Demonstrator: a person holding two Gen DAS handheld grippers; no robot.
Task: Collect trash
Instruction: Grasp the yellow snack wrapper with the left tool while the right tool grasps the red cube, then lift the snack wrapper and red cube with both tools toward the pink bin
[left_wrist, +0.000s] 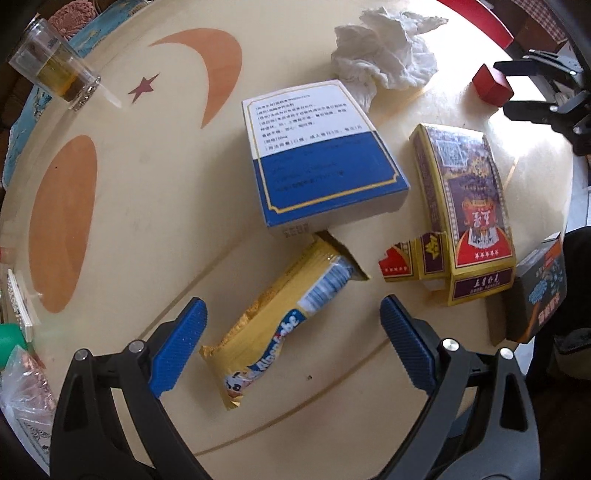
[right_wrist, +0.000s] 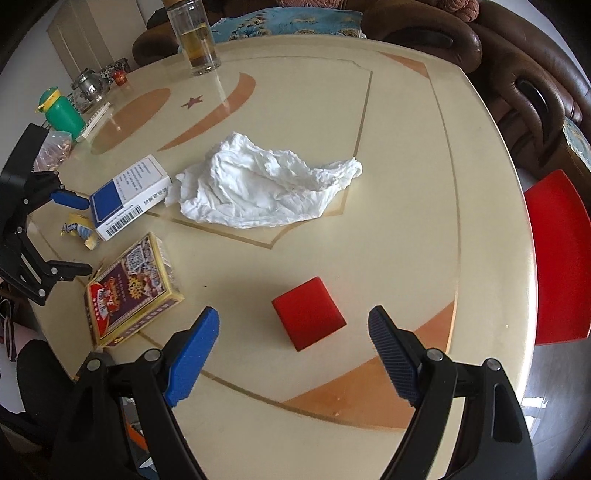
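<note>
My left hand-held gripper (left_wrist: 291, 345) hangs spread over the yellow snack wrapper (left_wrist: 280, 317), whose far end tucks under the blue-and-white box (left_wrist: 317, 155) on the tabletop (left_wrist: 147, 206). My right hand-held gripper (right_wrist: 293, 345) is spread too, the red block (right_wrist: 308, 314) just ahead of it. The crumpled tissue (right_wrist: 258, 184) lies beyond. The card box (left_wrist: 469, 210) print is too blurred to read.

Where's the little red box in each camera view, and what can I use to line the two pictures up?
Left wrist view: the red box sits far upper right, near the right gripper.
Right wrist view: it lies low in the centre, just ahead of the open fingers.
Shared landmark: the crumpled white tissue.
</note>
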